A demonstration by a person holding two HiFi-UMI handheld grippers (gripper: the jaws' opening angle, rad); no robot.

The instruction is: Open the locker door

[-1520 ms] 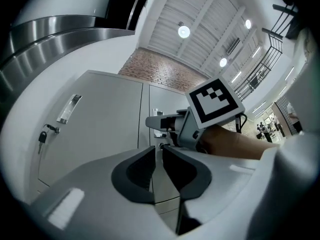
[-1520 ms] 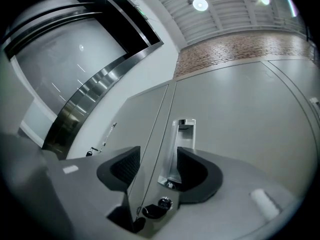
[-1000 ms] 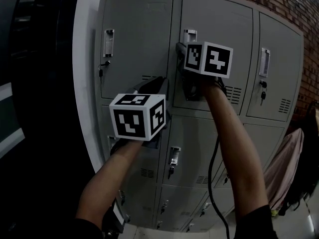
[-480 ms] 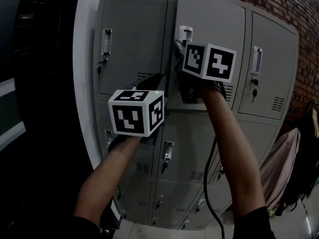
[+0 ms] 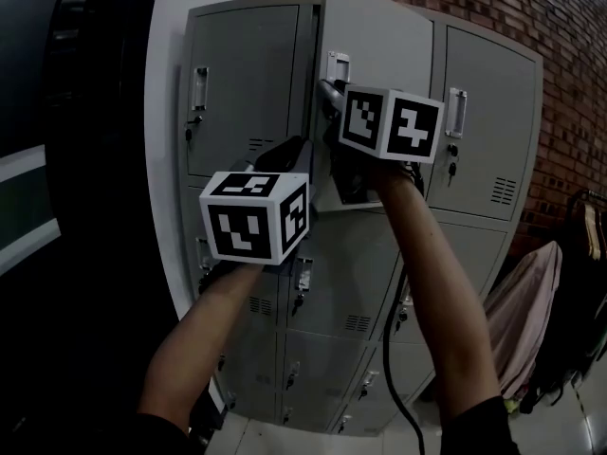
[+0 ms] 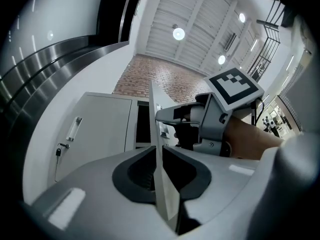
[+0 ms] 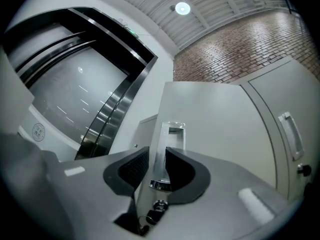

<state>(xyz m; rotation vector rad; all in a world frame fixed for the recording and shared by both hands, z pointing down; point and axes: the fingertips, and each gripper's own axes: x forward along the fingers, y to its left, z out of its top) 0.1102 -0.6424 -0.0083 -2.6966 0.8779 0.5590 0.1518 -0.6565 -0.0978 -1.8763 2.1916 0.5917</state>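
Observation:
The grey top-middle locker door (image 5: 384,36) stands ajar, its left edge swung out from the frame. My right gripper (image 5: 328,96) is shut on its metal handle (image 5: 338,65); in the right gripper view the handle (image 7: 170,136) sits clamped between the pads of that gripper (image 7: 159,166), with the key lock (image 7: 159,205) just below. My left gripper (image 5: 296,155) is lower down and shut on the door's thin free edge (image 6: 152,111), which runs straight between its pads (image 6: 172,171). The left gripper view shows the right gripper (image 6: 170,115) above on the handle.
Shut lockers flank the door: one to the left (image 5: 242,83), one to the right (image 5: 488,112), more rows below (image 5: 351,263). A brick wall (image 5: 550,36) rises behind. Clothes (image 5: 531,301) hang at the lower right. A black cable (image 5: 391,349) trails from my right arm.
The middle door has swung outward from nearly flush to clearly ajar, opening a dark gap on its left side. Both grippers have come outward and slightly left with it.

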